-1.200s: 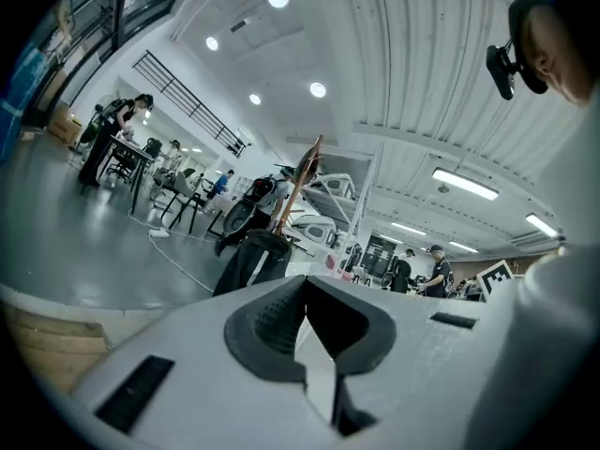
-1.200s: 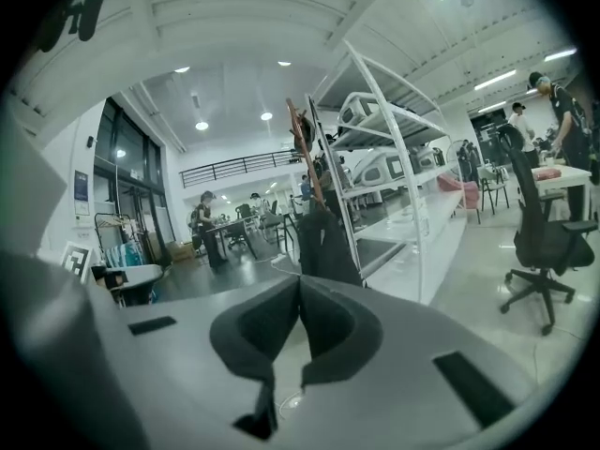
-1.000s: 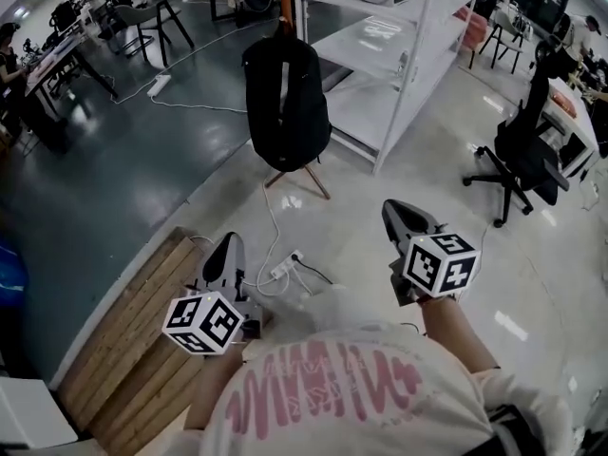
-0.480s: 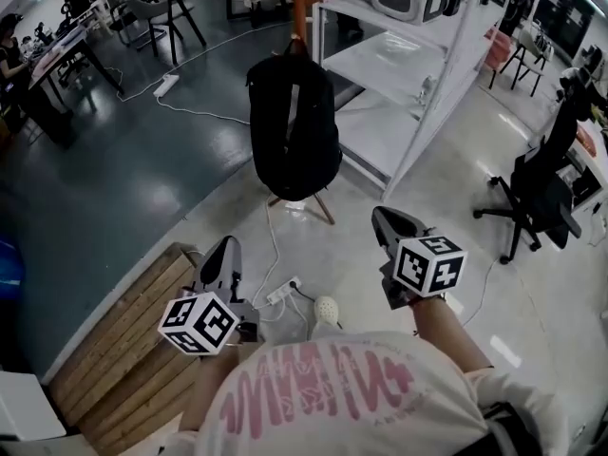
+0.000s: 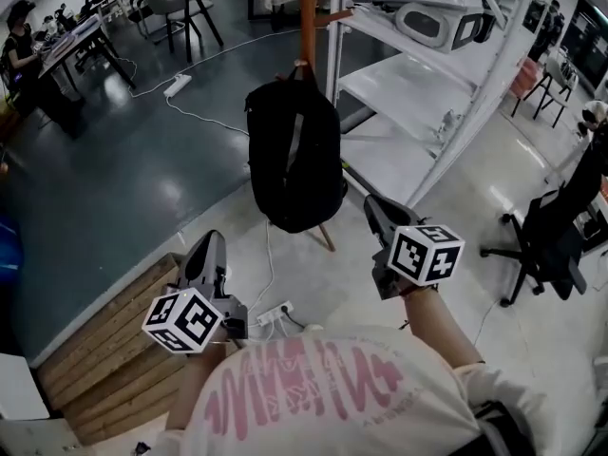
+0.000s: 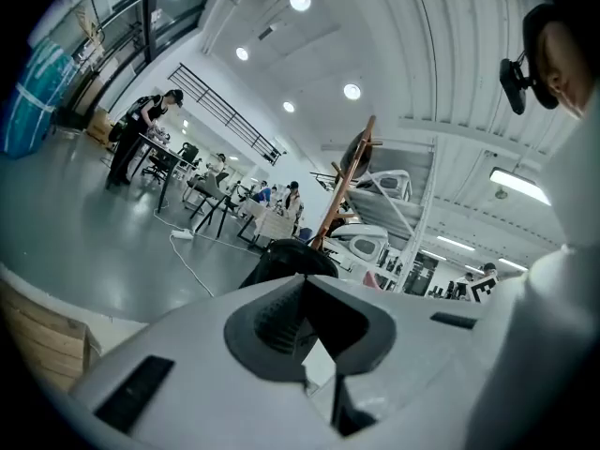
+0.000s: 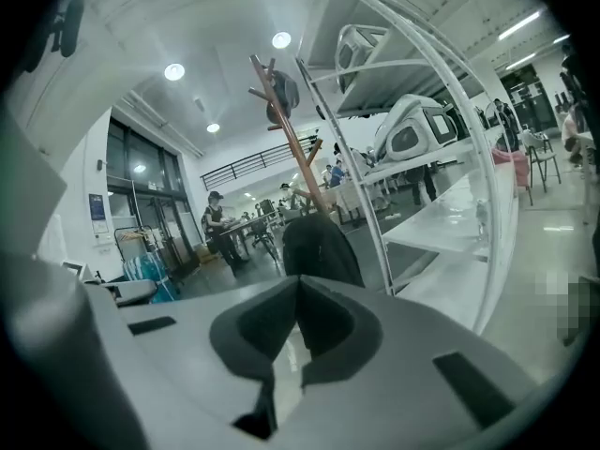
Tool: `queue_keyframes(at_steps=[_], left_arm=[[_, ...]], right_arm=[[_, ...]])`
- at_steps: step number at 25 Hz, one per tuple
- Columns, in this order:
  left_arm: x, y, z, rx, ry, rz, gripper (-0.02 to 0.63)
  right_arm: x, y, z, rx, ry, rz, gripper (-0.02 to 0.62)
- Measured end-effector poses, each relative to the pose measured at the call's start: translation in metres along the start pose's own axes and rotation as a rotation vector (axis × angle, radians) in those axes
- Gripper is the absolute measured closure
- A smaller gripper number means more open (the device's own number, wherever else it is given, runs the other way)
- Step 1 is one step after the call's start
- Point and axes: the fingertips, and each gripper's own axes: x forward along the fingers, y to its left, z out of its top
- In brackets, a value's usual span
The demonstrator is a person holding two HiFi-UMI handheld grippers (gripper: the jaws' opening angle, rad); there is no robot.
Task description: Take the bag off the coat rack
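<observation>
Item: black bag (image 5: 293, 155), hung upright on coat rack (image 5: 308, 12), long axis vertical. Right gripper (image 5: 370, 205) stood nearer, beside its lower corner; left gripper (image 5: 209, 245) farther back. Both pairs of jaws were closed, holding nothing.

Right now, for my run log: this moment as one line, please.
bag: hanging on coat rack, untouched | left gripper: shut, empty | right gripper: shut, empty

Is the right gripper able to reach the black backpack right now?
Probably yes: nothing stands between the right gripper and the black backpack on the coat rack, though its shut jaws must open first.
</observation>
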Motion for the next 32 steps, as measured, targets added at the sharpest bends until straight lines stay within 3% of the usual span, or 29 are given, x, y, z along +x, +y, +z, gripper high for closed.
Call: queue_keyframes(at_steps=[4,9,15,25,32], left_arm=[[0.017,-0.001,-0.001,-0.030,0.016,0.010,0.601],[0.039,0.001,-0.005,-0.007,0.057,0.031,0.603],[0.063,-0.009,-0.011,0.015,0.091,-0.002,0.603],[0.098,0.000,-0.034,-0.020,0.144,-0.031,0.601],[0.129,0.017,-0.027,-0.043,0.155,-0.073,0.601]], right_arm=[[0.015,-0.016,0.011,0.013,-0.005,0.012,0.589],[0.026,-0.029,0.001,0.056,0.015,0.014,0.589],[0.030,-0.037,-0.015,0.087,0.032,0.019,0.589],[0.051,-0.036,-0.025,0.098,0.040,0.062,0.589],[0.082,-0.042,-0.021,0.081,0.052,0.028,0.589]])
